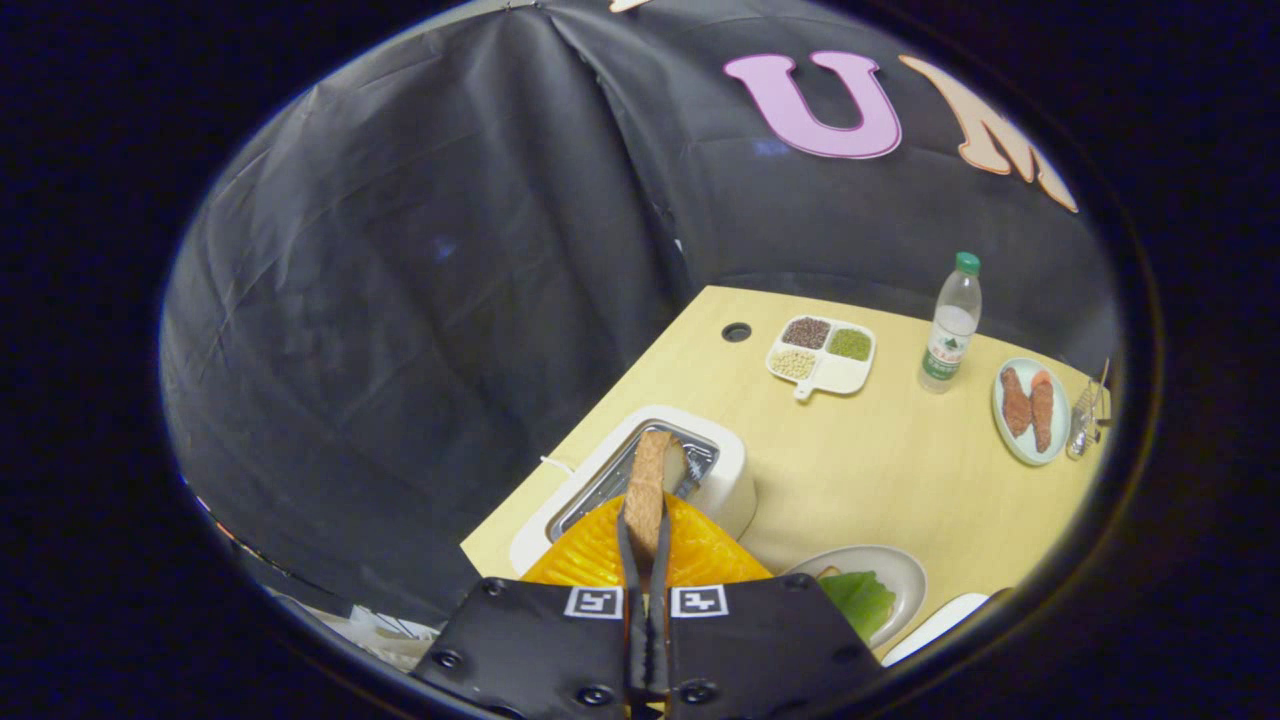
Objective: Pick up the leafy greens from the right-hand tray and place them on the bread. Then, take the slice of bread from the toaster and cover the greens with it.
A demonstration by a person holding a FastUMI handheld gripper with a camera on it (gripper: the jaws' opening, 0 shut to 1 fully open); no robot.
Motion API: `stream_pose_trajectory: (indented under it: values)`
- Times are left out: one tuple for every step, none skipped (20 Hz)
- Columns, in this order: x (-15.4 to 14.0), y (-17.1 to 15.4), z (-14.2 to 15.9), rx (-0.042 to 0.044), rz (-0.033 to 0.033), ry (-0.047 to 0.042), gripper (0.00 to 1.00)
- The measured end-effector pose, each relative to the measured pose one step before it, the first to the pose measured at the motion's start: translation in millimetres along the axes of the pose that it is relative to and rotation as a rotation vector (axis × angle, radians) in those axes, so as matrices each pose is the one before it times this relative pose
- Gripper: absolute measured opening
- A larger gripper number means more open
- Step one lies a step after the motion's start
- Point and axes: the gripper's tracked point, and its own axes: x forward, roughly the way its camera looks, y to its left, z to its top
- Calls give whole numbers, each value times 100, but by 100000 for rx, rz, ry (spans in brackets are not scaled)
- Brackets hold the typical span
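Observation:
My gripper is shut on a slice of bread, which stands edge-on between the fingers, lifted above the slot of the white toaster. To the right of the fingers a pale plate holds the leafy greens, with a bit of bread peeking out from under them. The corner of a white tray shows just beyond that plate.
On the wooden table farther off stand a divided dish of grains, a clear water bottle with a green cap and a plate with two reddish pieces of food. A round cable hole is near the far edge.

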Motion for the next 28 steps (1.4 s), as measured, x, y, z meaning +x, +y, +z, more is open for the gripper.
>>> stream_pose_trajectory:
  values:
    - [-400, -112, -10, 1981, 1021, -684, 4]
    - [-345, -38, 114, 2173, 694, -1139, 4]
    - [-373, -368, 146, 1506, 366, -837, 4]
    - [-379, -407, 106, 1297, 302, -1168, 4]
    - [-395, -308, -85, 1471, 390, -490, 4]
    - [-448, -478, -5, 1485, -19, -997, 4]
    - [-411, -245, 30, 1588, 278, -1193, 4]
    - [-478, -370, 125, 1736, 209, -1195, 4]
    - [-534, -640, 55, 1257, -749, -1388, 4]
    - [-530, -725, 72, 1106, -716, -1115, 4]
    - [-408, -820, 21, 820, -1253, -823, 4]
    - [-379, -862, -178, 1146, -1248, -678, 4]
    - [-328, -466, -316, 1914, -374, -382, 4]
    - [-341, -648, -233, 2376, -468, -275, 4]
    - [-356, -829, -268, 1938, -1204, -424, 4]
    - [-166, -915, -319, 1677, -1129, -166, 4]
    - [-226, -784, -422, 1613, -1001, -180, 4]
    - [13, -906, -440, 624, -1496, 6, 4]
    - [-112, -924, -525, 330, -1643, 286, 4]
    - [77, -875, -453, 238, -1426, 340, 4]
    - [68, -720, -649, 319, -1287, 393, 4]
    - [121, -560, -512, 764, -566, 289, 4]
    - [172, -457, -516, 1033, -469, 468, 4]
    - [224, -453, -344, 1139, -98, 360, 4]
    - [270, -512, -354, 826, -534, 242, 4]
    - [182, -582, -348, 682, -607, 682, 4]
    - [201, -522, -301, 758, -715, 681, 4]
    - [185, -592, -316, 851, -749, 774, 4]
